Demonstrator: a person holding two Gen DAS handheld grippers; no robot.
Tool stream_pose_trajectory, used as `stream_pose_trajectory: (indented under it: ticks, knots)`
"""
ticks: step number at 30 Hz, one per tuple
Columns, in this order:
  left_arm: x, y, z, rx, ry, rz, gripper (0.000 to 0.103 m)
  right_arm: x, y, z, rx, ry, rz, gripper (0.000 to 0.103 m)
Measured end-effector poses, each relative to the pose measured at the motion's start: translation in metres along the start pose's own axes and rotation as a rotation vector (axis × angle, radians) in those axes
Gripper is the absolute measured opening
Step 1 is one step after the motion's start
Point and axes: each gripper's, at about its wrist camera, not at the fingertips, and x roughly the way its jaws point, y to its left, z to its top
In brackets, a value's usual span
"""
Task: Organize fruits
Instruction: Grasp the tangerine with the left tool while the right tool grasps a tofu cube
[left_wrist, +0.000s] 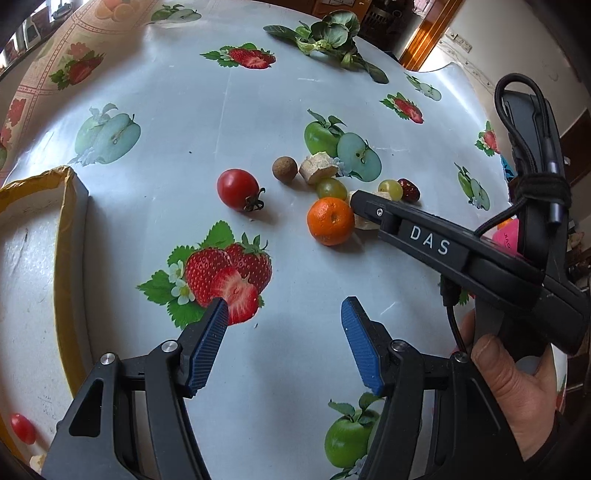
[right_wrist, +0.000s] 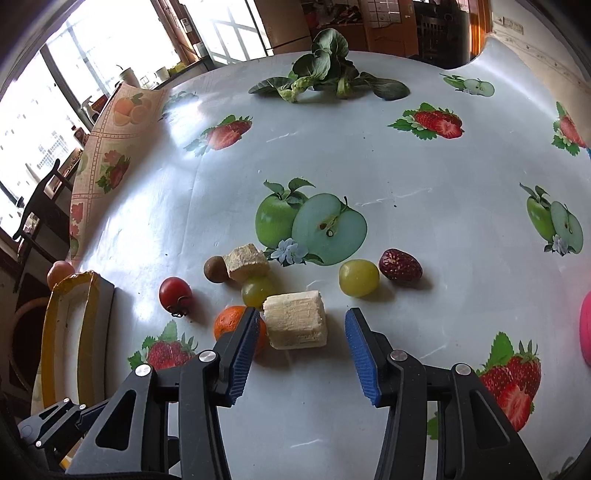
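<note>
Loose fruits lie on the fruit-print tablecloth. In the right wrist view my right gripper (right_wrist: 301, 319) is open, its blue pads either side of a pale cut chunk (right_wrist: 295, 325), not touching it. An orange mandarin (right_wrist: 231, 323) lies behind the left pad. Beyond are a green grape (right_wrist: 256, 290), another grape (right_wrist: 359, 277), a dark red date (right_wrist: 400, 267), a second pale chunk (right_wrist: 245, 261), a brown longan (right_wrist: 216, 269) and a red tomato (right_wrist: 174, 291). My left gripper (left_wrist: 284, 308) is open and empty, short of the mandarin (left_wrist: 330, 220) and tomato (left_wrist: 237, 188).
A white foam tray with a yellow rim (left_wrist: 64, 236) sits at the left, with a small red tomato (left_wrist: 23, 427) in it. Leafy greens (right_wrist: 325, 70) lie at the far edge. A pink object (right_wrist: 585, 332) is at the right edge. The right tool's body (left_wrist: 461, 254) crosses the left view.
</note>
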Motion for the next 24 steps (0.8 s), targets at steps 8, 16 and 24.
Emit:
stream_pose_trajectory:
  ticks: [8, 16, 24]
  knots:
    - [0.039, -0.018, 0.035, -0.015, 0.009, -0.003, 0.061, -0.032, -0.019, -0.009, 0.037, -0.068, 0.025, 0.034]
    - [0.044, -0.029, 0.039, -0.001, -0.018, -0.027, 0.033, -0.060, -0.045, -0.028, 0.129, -0.093, 0.036, 0.034]
    - [0.006, -0.013, 0.012, -0.026, -0.044, 0.004, 0.033, -0.078, -0.039, -0.044, 0.118, -0.092, 0.052, 0.034]
